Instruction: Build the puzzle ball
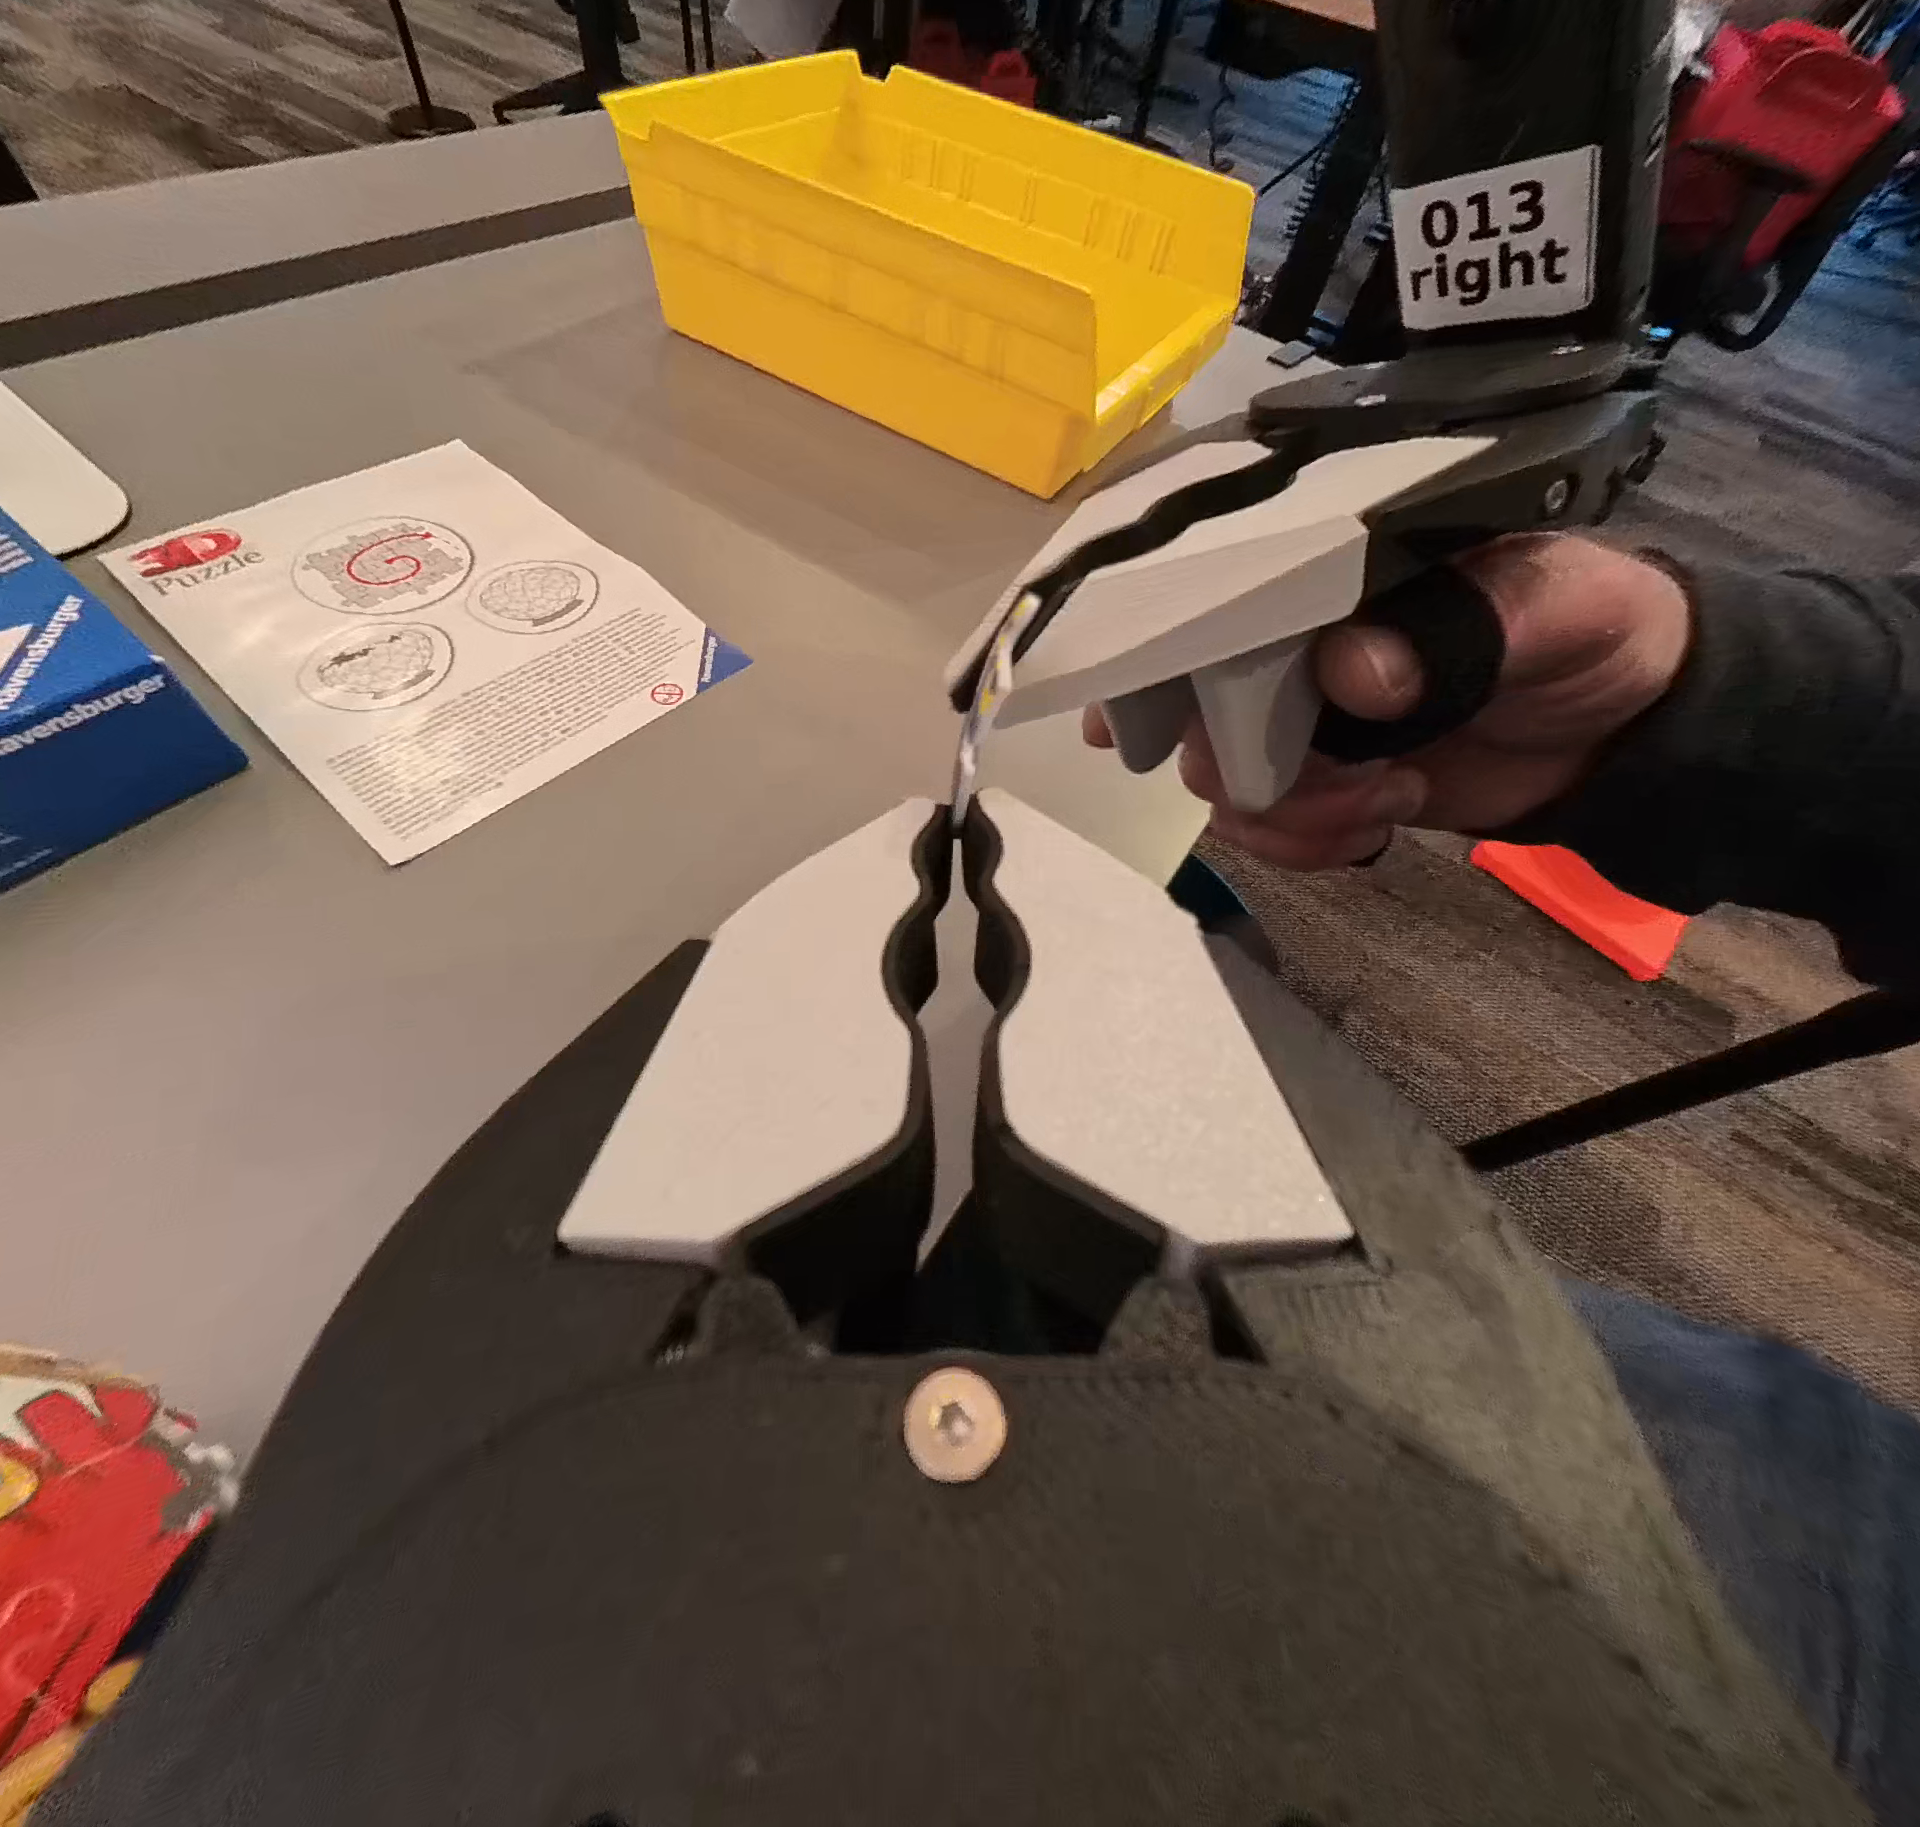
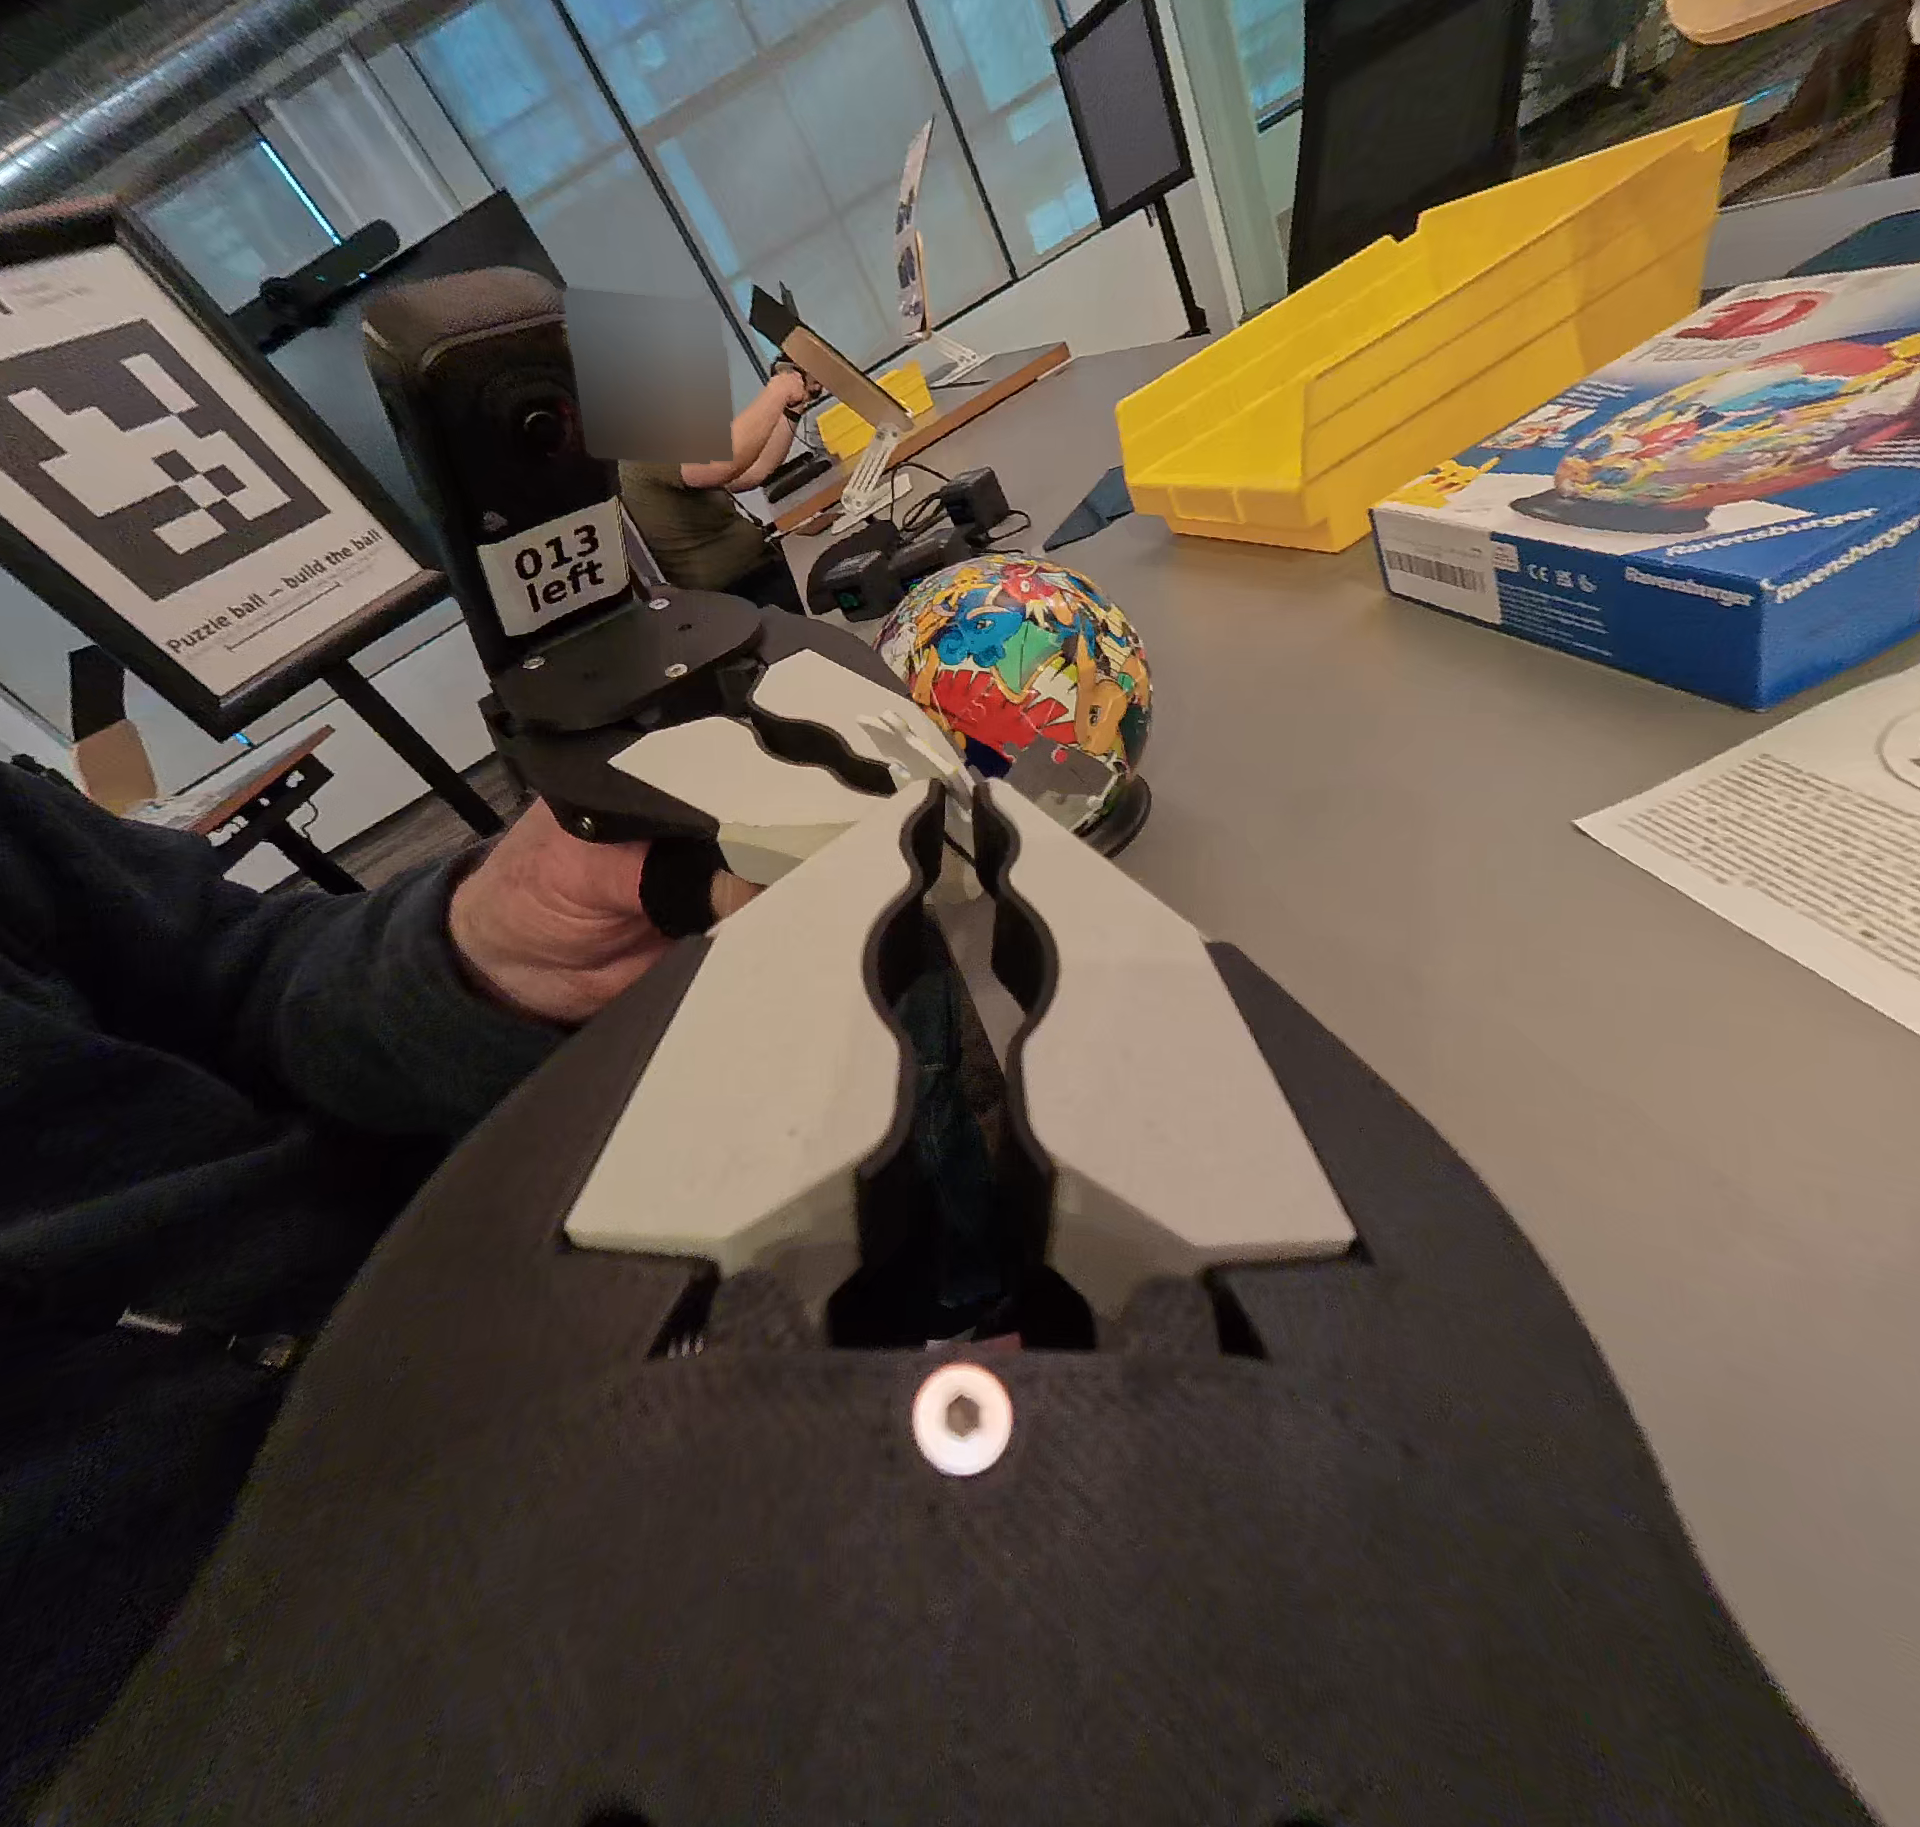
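Both claws pinch one small puzzle piece (image 1: 982, 707) between them, up in the air: left claw (image 1: 951, 821) below, right claw (image 1: 992, 671) above. The puzzle ball (image 2: 1023, 676) sits on the desk (image 2: 1455, 946) just behind, nearer the left claw.

Left wrist view looked close along its own fingers, off the table's (image 1: 312, 1050) near edge toward the yellow bin (image 1: 935, 260). Right wrist view faced leftward, bin (image 2: 1403, 385) far right. Shared: bin, table, pinched puzzle piece (image 1: 982, 707).
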